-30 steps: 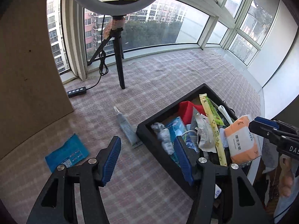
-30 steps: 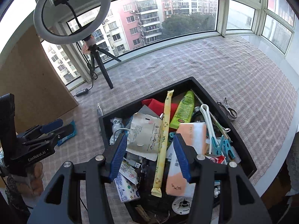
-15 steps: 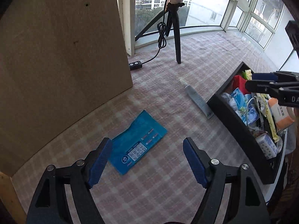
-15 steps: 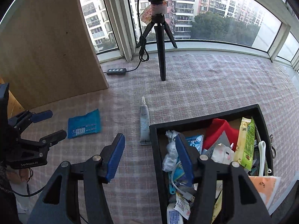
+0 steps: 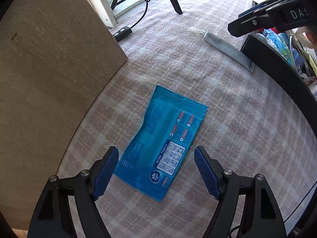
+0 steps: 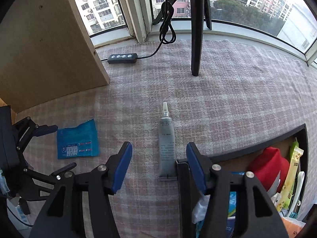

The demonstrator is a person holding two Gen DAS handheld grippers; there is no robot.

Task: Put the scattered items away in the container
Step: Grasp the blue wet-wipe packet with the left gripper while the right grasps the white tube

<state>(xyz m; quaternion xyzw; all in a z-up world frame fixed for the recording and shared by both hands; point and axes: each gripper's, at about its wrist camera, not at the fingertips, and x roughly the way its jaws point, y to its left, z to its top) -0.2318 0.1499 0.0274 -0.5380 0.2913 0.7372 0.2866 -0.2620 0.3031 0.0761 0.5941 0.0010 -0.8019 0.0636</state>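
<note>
left wrist: close, steep look down past its claw [image 5: 156, 170] at blue packet [image 5: 164, 140] on checked cloth [image 5: 237, 119] | right wrist: higher, farther back, faces window [image 6: 237, 0], grey tube [image 6: 167, 142] centre | shared: packet, tube, black box [image 6: 237, 154] corner, tripod leg [image 6: 196, 39], wooden board [image 6: 49, 49], each other's claw

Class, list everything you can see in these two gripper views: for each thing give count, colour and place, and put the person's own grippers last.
wet-wipe packet: one, blue, flat on the cloth, between the left gripper's fingers
tube: one, grey, on the cloth against the container's corner
container: one, black, right side, full of mixed items
checked cloth: one, pink-grey, covering the surface
tripod: one, black, by the window
inline switch: one, black, near the board
board: one, brown, left
left gripper: black, blue pads, open
right gripper: same, open
</note>
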